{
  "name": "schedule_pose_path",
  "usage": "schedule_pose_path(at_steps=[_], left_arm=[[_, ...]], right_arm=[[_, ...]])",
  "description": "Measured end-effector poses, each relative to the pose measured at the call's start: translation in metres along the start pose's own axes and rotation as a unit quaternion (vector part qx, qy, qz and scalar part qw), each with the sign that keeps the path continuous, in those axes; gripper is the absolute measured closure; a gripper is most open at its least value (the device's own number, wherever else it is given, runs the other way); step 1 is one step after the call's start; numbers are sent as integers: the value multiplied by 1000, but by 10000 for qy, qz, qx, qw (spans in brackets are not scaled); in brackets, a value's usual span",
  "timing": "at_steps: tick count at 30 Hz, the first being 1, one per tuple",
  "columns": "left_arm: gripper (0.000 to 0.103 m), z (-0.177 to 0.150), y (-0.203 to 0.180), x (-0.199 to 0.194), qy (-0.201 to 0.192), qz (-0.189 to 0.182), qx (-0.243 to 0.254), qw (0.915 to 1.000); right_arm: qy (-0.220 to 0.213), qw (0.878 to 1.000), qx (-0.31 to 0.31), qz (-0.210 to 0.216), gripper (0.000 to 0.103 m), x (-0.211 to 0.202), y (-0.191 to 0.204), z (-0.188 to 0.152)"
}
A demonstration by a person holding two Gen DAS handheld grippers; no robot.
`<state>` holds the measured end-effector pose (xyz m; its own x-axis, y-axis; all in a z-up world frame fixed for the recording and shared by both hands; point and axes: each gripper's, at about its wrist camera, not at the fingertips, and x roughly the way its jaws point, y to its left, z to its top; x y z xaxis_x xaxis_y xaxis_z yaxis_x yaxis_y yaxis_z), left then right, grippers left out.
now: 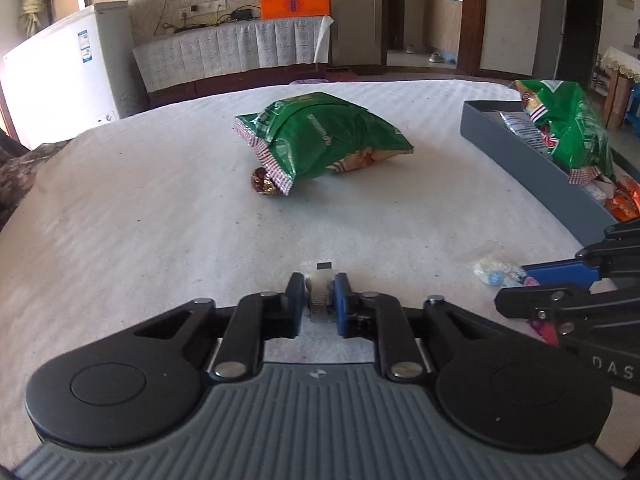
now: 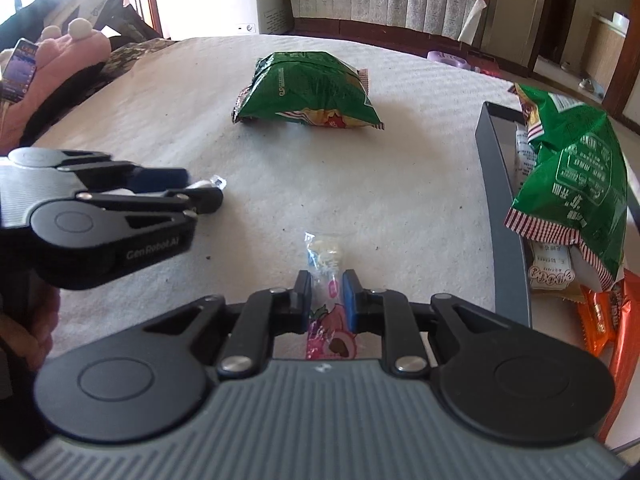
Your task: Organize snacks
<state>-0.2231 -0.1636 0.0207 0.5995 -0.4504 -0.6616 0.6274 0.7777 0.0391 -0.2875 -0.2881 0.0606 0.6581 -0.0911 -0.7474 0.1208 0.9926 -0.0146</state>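
White packet (image 1: 319,285) clamped, left hand-held gripper (image 1: 319,294)

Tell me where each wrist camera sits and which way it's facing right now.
Left wrist: on the left gripper, shut on a small white wrapped snack, facing across the white table; the right gripper enters at right.
Right wrist: on the right gripper, shut on a clear-and-pink candy packet, facing the same way; the left gripper and a hand show at left.
Shared: loose green crinkly snack bag, dark grey tray.

Green snack bag (image 1: 320,136) lies flat mid-bed (crumpled).
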Motion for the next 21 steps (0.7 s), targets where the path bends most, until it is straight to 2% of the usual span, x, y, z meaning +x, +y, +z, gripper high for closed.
schedule_pose_path(at_steps=[4,6,14,21], left_arm=[[86,1,5,-4,22,-141,-216,9997],[86,3,9,-11,-115,-218,-308,9992],[86,12,5,-21,-371,-109,-326,9987],[86,22,-6,-26,-465,-210,-326,9982]], right_arm=[[-55,10000,-12,44,83,-5,-1,0],[-153,9998,61,98,83,-11,-4,1],[-500,9984,108,244,83,-39,-3,-1],[-706,9971,152,255,83,-55,-5,-4]])
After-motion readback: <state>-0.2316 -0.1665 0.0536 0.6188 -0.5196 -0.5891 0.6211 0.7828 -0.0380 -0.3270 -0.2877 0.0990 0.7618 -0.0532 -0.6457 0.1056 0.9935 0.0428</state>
